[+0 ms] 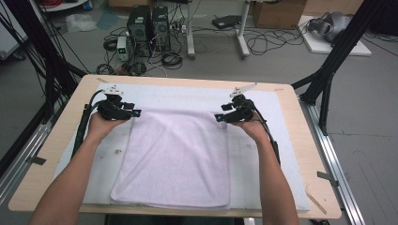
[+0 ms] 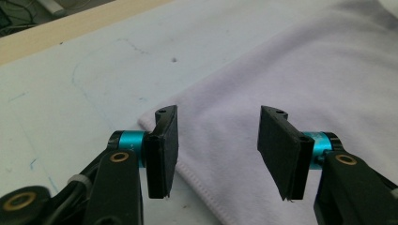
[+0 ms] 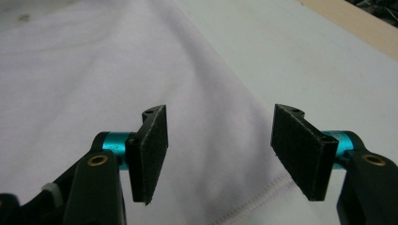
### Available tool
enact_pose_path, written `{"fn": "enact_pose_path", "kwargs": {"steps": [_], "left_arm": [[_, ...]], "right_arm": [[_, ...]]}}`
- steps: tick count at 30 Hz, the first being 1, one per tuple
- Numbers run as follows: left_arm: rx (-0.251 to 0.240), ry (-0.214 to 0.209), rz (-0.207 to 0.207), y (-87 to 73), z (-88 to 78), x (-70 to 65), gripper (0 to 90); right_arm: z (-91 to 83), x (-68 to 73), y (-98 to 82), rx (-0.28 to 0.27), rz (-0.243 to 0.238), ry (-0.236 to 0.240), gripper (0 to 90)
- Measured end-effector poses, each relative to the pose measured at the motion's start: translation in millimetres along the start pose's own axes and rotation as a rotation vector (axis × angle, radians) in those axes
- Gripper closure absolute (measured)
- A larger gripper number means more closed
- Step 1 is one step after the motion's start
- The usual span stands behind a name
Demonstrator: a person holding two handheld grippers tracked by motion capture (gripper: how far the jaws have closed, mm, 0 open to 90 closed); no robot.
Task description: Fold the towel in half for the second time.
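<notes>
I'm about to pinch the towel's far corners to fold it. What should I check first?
1. Left tool open: ok.
2. Right tool open: ok.
3. Left tool at the towel corner: ok, corner lies under its jaws.
4. Right tool over the towel's edge: ok; hem shows below.
5. Cloth between pads: not ok, nothing gripped yet.
6. Towel flat on the mat: ok.

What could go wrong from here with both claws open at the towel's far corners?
1. The left claw hangs above the towel corner with nothing between its pads; closing now may catch nothing.
2. The right claw straddles the hemmed edge and might pinch just one layer.
3. Uneven grips could skew any fold on the white mat.
</notes>
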State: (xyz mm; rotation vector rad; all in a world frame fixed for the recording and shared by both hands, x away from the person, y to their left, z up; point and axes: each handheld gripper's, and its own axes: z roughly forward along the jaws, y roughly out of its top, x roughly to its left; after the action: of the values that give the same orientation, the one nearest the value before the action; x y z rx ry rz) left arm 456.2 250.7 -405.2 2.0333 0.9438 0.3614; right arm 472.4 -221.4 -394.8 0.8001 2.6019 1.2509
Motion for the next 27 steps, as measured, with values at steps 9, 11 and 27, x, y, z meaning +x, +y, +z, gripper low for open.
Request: {"fn": "enact_pose_path", "kwargs": {"steps": [9,11,27], "left_arm": [[0.039,0.077,-0.056,-11.8,26.5,8.8,49.0],[0.067,0.088,-0.067,-15.4,32.6,10.2,46.7],[0.066,0.024,-0.078,-14.7,42.5,8.6,85.0]], "right_arm": [[15.1,-19.0,-16.9,0.045,0.073,-0.063,36.0],[18.3,-20.4,-22.1,0.056,0.08,-0.074,35.9],[31.7,-17.5,-41.2,0.016,0.133,0.015,83.2]]}}
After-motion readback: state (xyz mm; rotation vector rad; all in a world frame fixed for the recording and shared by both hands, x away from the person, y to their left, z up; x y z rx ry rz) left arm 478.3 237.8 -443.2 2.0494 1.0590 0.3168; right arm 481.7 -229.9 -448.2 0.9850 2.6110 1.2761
